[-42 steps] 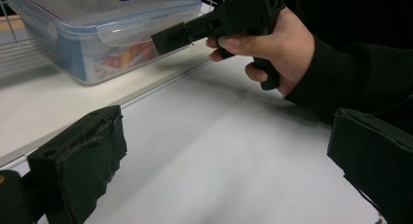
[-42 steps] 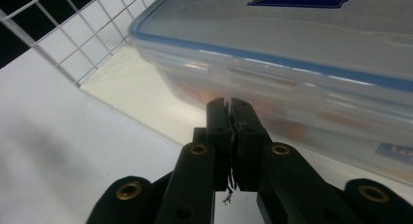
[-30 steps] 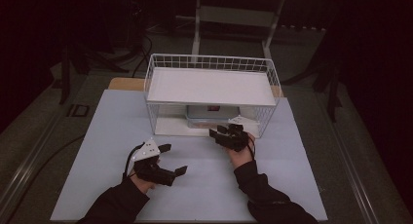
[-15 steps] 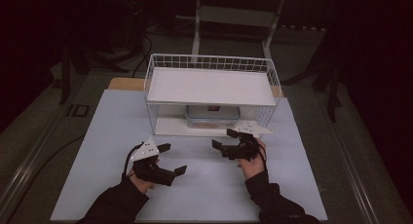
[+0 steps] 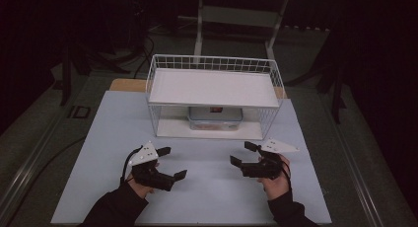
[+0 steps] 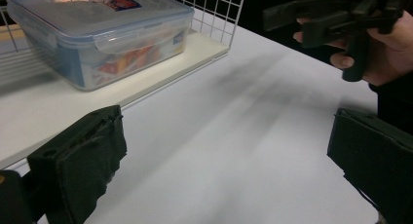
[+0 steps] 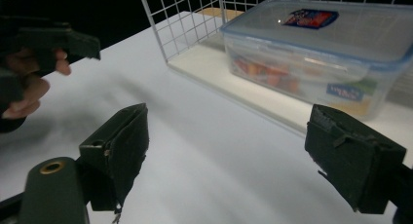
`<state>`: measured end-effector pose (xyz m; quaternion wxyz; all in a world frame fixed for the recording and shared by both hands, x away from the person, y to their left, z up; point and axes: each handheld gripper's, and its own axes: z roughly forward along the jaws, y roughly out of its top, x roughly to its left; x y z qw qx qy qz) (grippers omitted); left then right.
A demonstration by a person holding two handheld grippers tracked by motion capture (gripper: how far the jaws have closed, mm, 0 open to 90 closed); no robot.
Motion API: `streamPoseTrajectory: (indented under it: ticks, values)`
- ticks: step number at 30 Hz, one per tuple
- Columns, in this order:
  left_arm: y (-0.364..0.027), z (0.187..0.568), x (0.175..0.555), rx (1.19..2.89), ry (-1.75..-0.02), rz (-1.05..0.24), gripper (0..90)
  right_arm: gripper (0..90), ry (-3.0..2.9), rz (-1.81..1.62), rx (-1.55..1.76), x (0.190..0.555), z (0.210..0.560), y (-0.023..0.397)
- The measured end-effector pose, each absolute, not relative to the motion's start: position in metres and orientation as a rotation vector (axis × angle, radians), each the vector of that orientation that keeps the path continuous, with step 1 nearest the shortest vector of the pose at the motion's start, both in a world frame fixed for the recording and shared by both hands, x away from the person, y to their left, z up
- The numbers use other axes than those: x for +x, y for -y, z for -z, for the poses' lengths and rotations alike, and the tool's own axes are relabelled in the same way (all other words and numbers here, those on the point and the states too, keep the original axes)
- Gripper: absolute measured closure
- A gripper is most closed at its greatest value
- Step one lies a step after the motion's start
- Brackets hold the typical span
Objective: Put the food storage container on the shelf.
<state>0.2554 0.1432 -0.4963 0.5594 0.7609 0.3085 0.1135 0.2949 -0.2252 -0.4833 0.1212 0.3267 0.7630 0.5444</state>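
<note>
Lunchbox [image 5: 215, 117], a clear plastic one with a snap-on lid and a coloured label, sits on the lower board of the white wire rack [image 5: 213, 64], centre of the high view, under the rack's upper shelf. In the left gripper view it lies at the upper left [image 6: 100, 34]; in the right gripper view, at the upper right [image 7: 321, 51]. Something orange and red shows through its walls, so I would judge it moderately weighted rather than empty. The shell looks stiff and smooth, likely slippery against the pads, and the lid's overhanging rim is the surest purchase. Taking it by the two short ends, one gripper each, just under that rim, should keep it level; squeezing the long flat walls might flex them.

The left gripper [image 5: 167, 163] rests low on the white table [image 5: 113, 133], at the lower left of the high view, jaws spread with nothing between them. The right gripper [image 5: 241, 155], at the lower right, is likewise released and empty.

Against the earlier frames, the right gripper was up close to the rack's front edge by the box; it has since drawn back toward the bottom of the frame, and its jaws have just been opening, with nothing between them. The left gripper has not shifted.
</note>
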Motion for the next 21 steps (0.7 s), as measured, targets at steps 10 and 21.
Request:
streamPoseTrajectory:
  ticks: [10, 21]
  values:
    - [-0.143, 0.496, 0.254, 1.796, -0.716, -0.275, 0.6, 16.1, -2.23, -1.565, 0.962, 0.267, 0.489, 0.253]
    - [-0.143, 0.497, 0.254, 1.799, -0.714, -0.272, 0.6, 16.2, -2.27, -1.507, 1.005, 0.253, 0.503, 0.277]
